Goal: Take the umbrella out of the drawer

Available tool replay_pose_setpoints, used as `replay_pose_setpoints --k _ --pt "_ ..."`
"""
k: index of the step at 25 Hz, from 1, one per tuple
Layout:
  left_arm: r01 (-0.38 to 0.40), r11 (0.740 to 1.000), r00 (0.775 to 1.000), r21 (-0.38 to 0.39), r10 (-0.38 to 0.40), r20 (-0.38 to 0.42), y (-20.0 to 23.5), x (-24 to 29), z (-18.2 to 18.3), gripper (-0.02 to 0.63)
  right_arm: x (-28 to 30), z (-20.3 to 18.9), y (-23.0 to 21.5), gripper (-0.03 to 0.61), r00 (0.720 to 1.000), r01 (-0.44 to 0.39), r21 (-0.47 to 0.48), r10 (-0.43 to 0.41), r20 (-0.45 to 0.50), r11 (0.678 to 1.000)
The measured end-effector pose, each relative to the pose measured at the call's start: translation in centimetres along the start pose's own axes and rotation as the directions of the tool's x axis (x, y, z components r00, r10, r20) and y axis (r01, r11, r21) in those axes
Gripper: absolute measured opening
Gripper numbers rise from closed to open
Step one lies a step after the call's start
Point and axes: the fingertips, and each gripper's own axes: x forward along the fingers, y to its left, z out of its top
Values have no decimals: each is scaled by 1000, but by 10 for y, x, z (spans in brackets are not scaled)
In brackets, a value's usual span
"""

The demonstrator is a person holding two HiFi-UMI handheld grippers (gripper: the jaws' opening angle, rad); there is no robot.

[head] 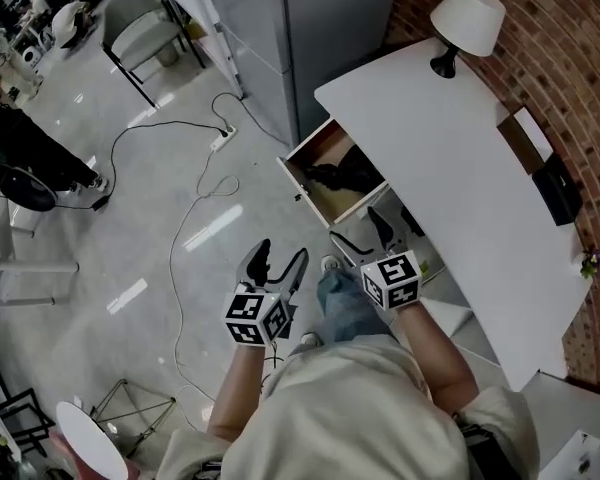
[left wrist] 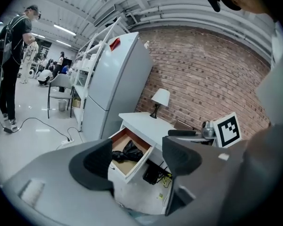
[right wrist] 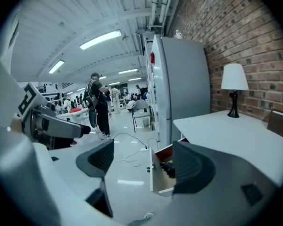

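ahead of right tool point(head: 395, 226), umbrella point(head: 342, 176) inside open drawer point(head: 306, 194)

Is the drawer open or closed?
Open: the drawer sticks out from the white desk, and you can see the black umbrella lying inside it.

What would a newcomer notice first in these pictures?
The open drawer under the white desk, with a black umbrella lying inside. Next, the white lamp on the desk's far corner by the brick wall. The left tool and right tool hover open, short of the drawer.
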Motion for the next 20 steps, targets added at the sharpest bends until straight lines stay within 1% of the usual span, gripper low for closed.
replay_pose_setpoints --k 4,9,12,16,20 --pt "-47 999 999 -25 47 -10 20 34 12 319 54 -14 -32 370 996 -41 -64 36 -83 997" --pt "-102 993 994 -66 100 -37 45 66 14 319 117 -49 -63 370 977 -88 -144 57 -207 986" --pt "-120 989 992 -87 116 -49 57 84 12 319 151 -72 -79 370 956 -119 -187 62 -286 975" --pt "-130 985 991 -112 124 -59 70 109 9 319 196 -105 -99 371 922 -167 -247 62 -381 954" --pt "-151 975 988 -161 142 -66 79 127 4 319 235 -133 -116 371 887 -224 -308 62 -457 925"
